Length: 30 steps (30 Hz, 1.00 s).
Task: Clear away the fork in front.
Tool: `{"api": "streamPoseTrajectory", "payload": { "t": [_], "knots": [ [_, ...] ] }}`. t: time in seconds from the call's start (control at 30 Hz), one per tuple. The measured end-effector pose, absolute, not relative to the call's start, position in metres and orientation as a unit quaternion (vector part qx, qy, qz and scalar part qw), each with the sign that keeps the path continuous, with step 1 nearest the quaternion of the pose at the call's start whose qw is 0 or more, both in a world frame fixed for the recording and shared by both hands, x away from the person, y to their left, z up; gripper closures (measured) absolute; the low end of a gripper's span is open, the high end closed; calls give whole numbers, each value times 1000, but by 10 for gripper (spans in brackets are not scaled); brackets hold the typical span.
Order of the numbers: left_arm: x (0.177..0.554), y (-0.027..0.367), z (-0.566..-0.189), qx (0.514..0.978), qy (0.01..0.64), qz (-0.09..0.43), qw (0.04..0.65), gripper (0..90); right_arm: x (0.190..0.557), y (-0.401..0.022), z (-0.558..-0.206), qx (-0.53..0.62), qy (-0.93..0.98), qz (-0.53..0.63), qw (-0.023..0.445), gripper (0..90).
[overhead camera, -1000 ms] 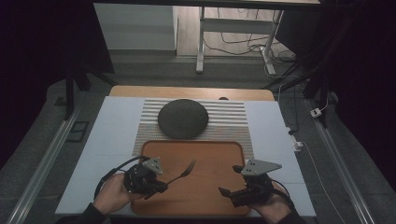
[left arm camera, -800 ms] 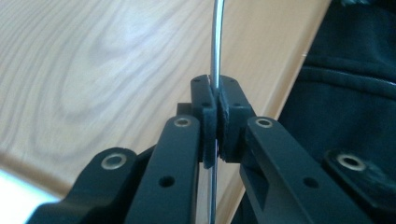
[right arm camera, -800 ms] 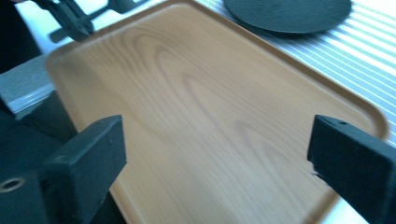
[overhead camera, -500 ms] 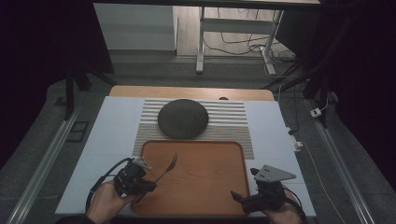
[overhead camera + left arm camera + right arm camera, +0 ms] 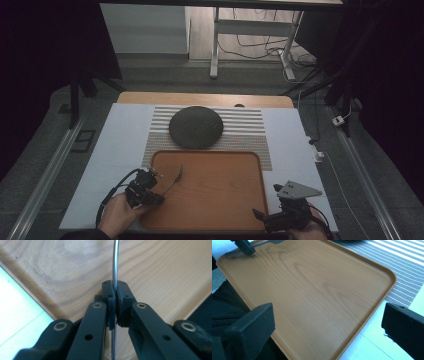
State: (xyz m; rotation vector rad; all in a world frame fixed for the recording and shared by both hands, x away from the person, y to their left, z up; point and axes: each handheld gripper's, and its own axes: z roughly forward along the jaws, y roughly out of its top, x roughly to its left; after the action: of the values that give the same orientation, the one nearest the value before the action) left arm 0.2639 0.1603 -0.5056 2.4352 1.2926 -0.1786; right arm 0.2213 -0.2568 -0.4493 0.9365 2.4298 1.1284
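- Clearly the left claw (image 5: 156, 192) is clamped on the thin metal handle of a piece of cutlery (image 5: 173, 179), which looks like a fork or spoon; the head is too small to tell which. In the left gripper view the handle (image 5: 115, 262) runs straight up between the two closed pads, pinched near its middle.
- Its head reaches out over the near-left part of the wooden tray (image 5: 220, 200), and the claw itself sits at the tray's left rim. Whether the head touches the wood cannot be told.
- Judging the step as setting the cutlery down on the tray, I would lower it until the handle lies flat on the wood before loosening the pads, since a thin rod pinched this way can swing or roll when let go.
- Farther off, a dark round plate (image 5: 195, 127) sits on a striped placemat (image 5: 245, 132), just beyond the tray's far rim, well clear of the cutlery.
- The right claw (image 5: 265, 218) waits at the near-right corner of the tray with its jaws spread wide and nothing between them; the right gripper view looks across bare wood (image 5: 317, 297).
- Keeping that claw off the tray would avoid nudging it while the left one releases.
- All of it rests on a pale-covered bench (image 5: 125, 135).
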Motion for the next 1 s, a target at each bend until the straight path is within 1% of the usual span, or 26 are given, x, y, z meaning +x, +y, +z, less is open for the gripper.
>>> {"api": "streamPoseTrajectory", "payload": {
  "t": [0.07,0.13,0.17,0.2,0.23,0.4,0.43,0.47,0.57,0.63,0.8,1.0],
  "knots": [
    [264,160,-508,867,460,-63,183,850,221,-258,-449,328,845,394,151,0],
    [265,161,-508,864,462,-67,190,834,221,-259,-449,332,843,396,150,0],
    [265,162,-508,862,463,-69,194,811,221,-260,-449,332,843,396,150,0],
    [265,162,-508,861,463,-70,198,764,221,-260,-449,334,842,397,150,0],
    [265,162,-507,861,463,-70,200,743,220,-261,-448,335,841,397,150,0],
    [267,166,-496,855,461,-50,233,716,220,-264,-448,342,837,401,149,0],
    [268,167,-493,853,460,-45,241,722,220,-265,-448,343,836,401,150,0],
    [269,168,-491,853,458,-39,249,777,220,-267,-448,348,834,403,149,0],
    [275,171,-484,852,449,-27,268,868,220,-269,-447,352,832,403,146,0],
    [280,171,-481,852,443,-23,279,882,220,-269,-447,354,831,404,146,0],
    [293,167,-481,854,424,-18,302,884,219,-271,-447,360,829,402,146,0],
    [307,161,-493,861,414,-20,295,883,220,-271,-447,362,829,401,146,0]
  ]
}}
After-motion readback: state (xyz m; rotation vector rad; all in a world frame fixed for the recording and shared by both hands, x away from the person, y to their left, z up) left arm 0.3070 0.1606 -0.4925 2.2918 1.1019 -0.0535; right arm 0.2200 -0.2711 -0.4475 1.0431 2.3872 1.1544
